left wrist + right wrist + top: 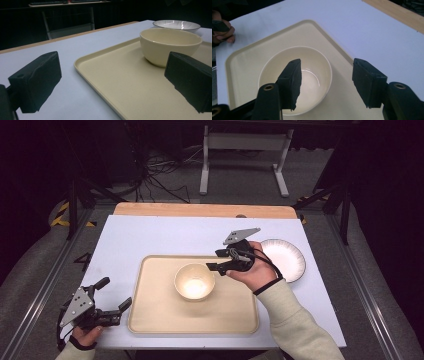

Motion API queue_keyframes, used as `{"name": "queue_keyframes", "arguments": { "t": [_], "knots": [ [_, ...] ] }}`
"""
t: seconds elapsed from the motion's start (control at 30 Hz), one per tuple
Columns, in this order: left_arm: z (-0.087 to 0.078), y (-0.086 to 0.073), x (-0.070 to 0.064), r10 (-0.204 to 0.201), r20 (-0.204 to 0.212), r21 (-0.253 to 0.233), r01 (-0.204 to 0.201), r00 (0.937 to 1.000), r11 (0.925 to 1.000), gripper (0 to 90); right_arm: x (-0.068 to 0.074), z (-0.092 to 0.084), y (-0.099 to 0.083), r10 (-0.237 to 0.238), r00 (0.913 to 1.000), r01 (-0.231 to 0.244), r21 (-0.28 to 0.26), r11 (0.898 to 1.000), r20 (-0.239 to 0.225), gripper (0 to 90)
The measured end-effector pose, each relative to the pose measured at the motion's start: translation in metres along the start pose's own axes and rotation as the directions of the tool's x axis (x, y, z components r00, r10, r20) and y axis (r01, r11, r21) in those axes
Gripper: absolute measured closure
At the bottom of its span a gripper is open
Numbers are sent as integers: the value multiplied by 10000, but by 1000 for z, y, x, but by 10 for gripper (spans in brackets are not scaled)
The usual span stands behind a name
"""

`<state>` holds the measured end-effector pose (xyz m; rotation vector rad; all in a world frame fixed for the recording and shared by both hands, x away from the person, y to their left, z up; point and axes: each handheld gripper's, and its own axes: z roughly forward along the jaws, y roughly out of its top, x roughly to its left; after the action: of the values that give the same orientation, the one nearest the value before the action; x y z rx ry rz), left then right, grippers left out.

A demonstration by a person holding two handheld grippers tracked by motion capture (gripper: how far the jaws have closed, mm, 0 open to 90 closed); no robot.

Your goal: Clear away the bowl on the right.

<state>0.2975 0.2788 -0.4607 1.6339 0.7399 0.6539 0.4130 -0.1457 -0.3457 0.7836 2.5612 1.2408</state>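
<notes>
Tongs first, left to right: the left gripper [114, 296] rests low at the table's near left corner, jaws spread and holding nothing, just off the tray's [150, 320] left edge. In its own view the tray [105, 75] rim runs between the jaws, with the bowl [170, 45] beyond. The bowl [194, 281] stands upright near the tray's middle, a little toward its far edge, and looks empty. The right gripper [216, 260] hovers over the bowl's right rim, jaws spread; in its view one jaw hangs over the bowl [312, 75] hollow and the other outside the wall. A plate [289, 260] lies off the tray near the table's right edge.

The step looks like a rim grasp. To do it well, the right gripper should drop straight so the wall sits deep between the jaws, then close firmly and lift level, since glazed ware may slip.
</notes>
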Motion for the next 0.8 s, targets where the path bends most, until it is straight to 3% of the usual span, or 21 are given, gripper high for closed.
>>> {"name": "queue_keyframes", "arguments": {
  "t": [0.2, 0.33, 0.8],
  "knots": [
    [0, 0, 0, 1, -2, -2, -1, 10000, 10000, 15, 2, -11, -7, -429, 9991, 421, -789, 9960, -75, 395],
    [0, 0, 0, 31, -5, 8, -31, 10000, 10000, 15, 4, -17, -18, -743, 9972, 731, -1938, 9783, 12, 417],
    [0, 0, 0, 1, -8, 8, -1, 10000, 10000, 15, -4, -48, -46, -892, 9936, 1050, -2781, 9548, 689, 324]
  ]
}}
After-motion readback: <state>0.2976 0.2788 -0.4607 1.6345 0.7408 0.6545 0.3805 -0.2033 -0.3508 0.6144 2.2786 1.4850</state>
